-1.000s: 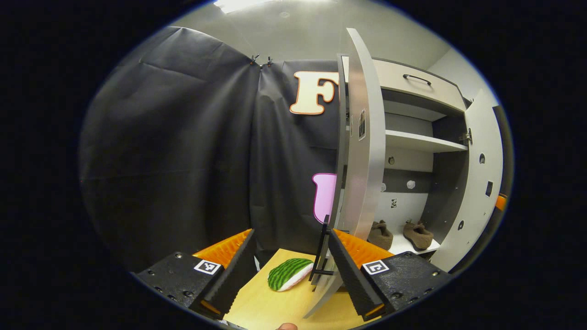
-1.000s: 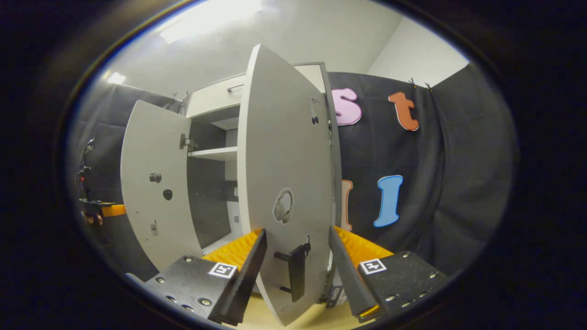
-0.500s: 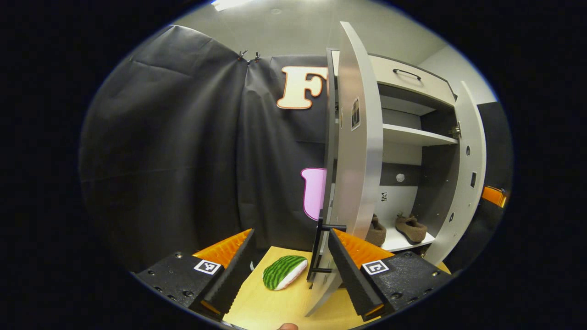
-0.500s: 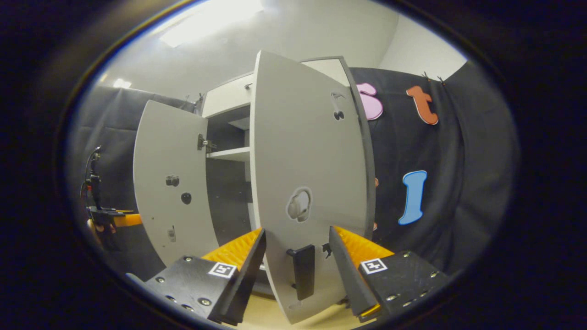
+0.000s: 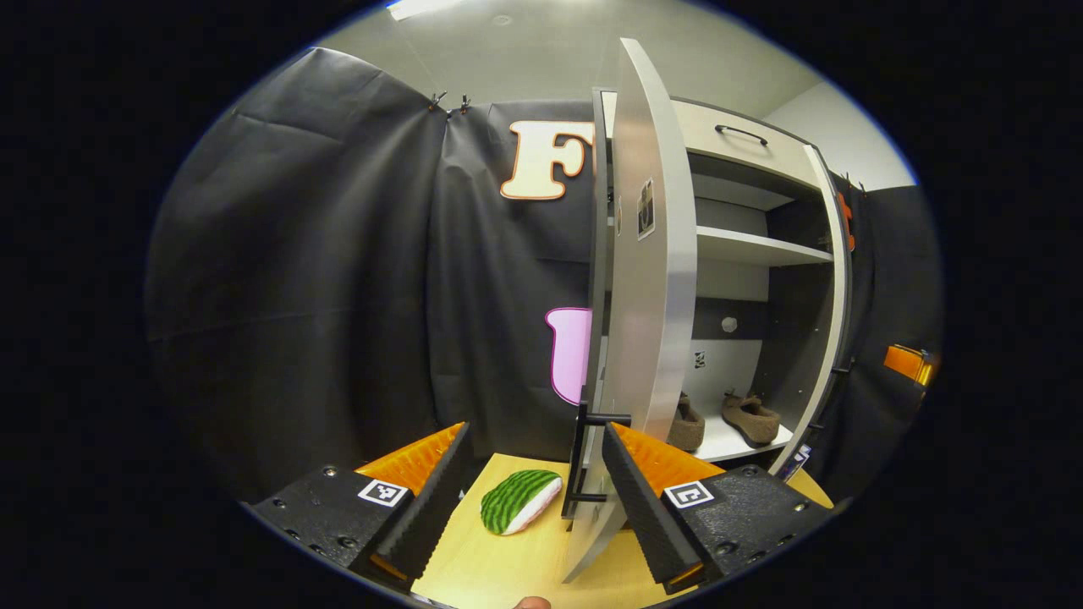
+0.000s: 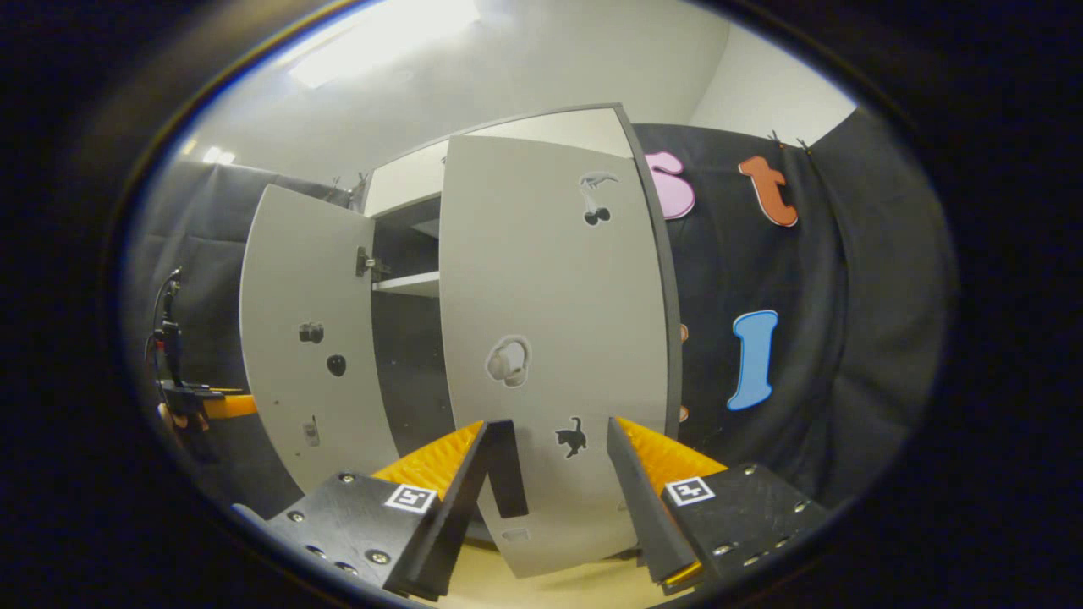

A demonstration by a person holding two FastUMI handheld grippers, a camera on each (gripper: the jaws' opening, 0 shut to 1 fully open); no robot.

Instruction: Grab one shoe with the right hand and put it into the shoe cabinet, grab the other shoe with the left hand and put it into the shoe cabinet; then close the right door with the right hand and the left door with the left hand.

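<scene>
Shoes [image 5: 734, 418], two brown felt-like slippers, soft and rounded, lying side by side on the pale bottom shelf inside the cabinet [image 5: 744, 152]. Cabinet boxy, smooth matte grey-white panels with darker inner walls, one flat shelf [image 5: 753, 248] higher up, a slim dark bar handle on the top drawer. Left door [image 5: 651, 279] swung out, seen nearly edge-on as a thin flat slab, its black bar handle [image 5: 582, 461] just beside the right finger of the left hand-held gripper [image 5: 533, 491]; fingers spread wide apart, ribbed pads [image 5: 423, 516] gripping nothing. Right door [image 6: 550, 338] broad and flat, mostly swung toward the cabinet front, dotted with small stickers; its dark rectangular handle [image 6: 508, 469] close against the left finger of the right hand-held gripper [image 6: 548, 486], likewise spread open and empty. Green striped watermelon-slice toy [image 5: 519, 501], rounded with a white rim, lying on the smooth light-wood counter [image 5: 508, 567] near the left door.
</scene>
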